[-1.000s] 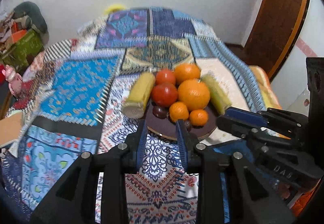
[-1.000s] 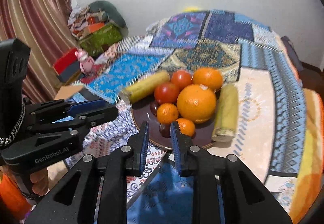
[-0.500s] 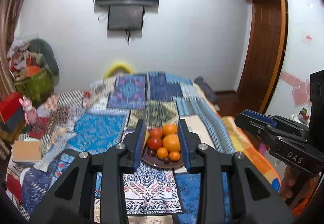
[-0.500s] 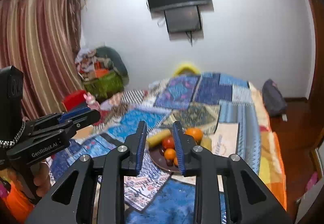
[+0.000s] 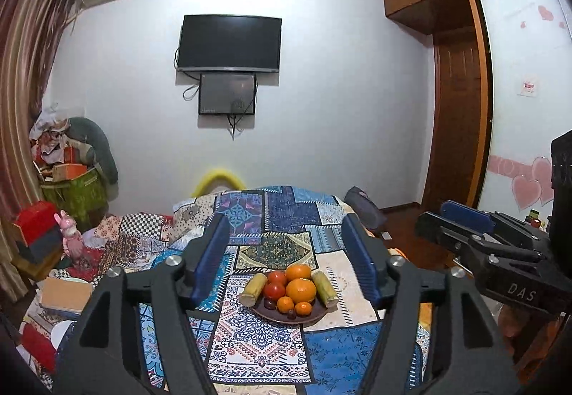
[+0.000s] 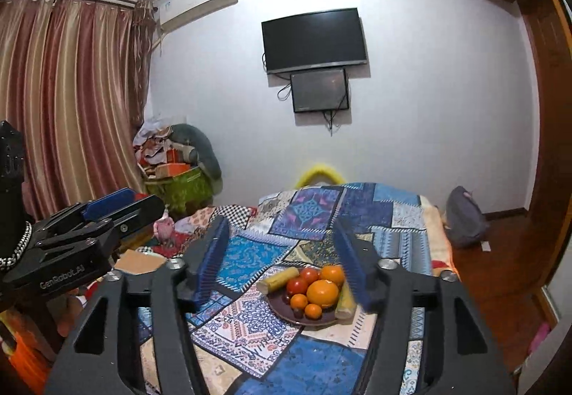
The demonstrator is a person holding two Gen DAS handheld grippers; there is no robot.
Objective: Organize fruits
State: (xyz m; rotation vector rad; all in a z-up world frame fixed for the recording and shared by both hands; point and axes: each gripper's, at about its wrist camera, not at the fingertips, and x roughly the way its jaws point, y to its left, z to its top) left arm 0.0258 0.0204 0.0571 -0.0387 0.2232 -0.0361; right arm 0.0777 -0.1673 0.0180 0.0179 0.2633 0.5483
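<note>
My left gripper [image 5: 289, 264] and right gripper [image 6: 280, 257] hover with fingers spread and empty, well short of the fruit plate [image 5: 290, 315] on the bed's patchwork quilt [image 5: 257, 341]; its round, likely slippery oranges [image 5: 301, 289] probably want a gentle hold across the widest part

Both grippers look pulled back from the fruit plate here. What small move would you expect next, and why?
Probably no further reach. The left gripper and right gripper are both open, empty and held well away from the plate. Oranges, tomatoes and two yellow-green stalks already sit piled on it, so lowering the grippers to rest seems likeliest.
</note>
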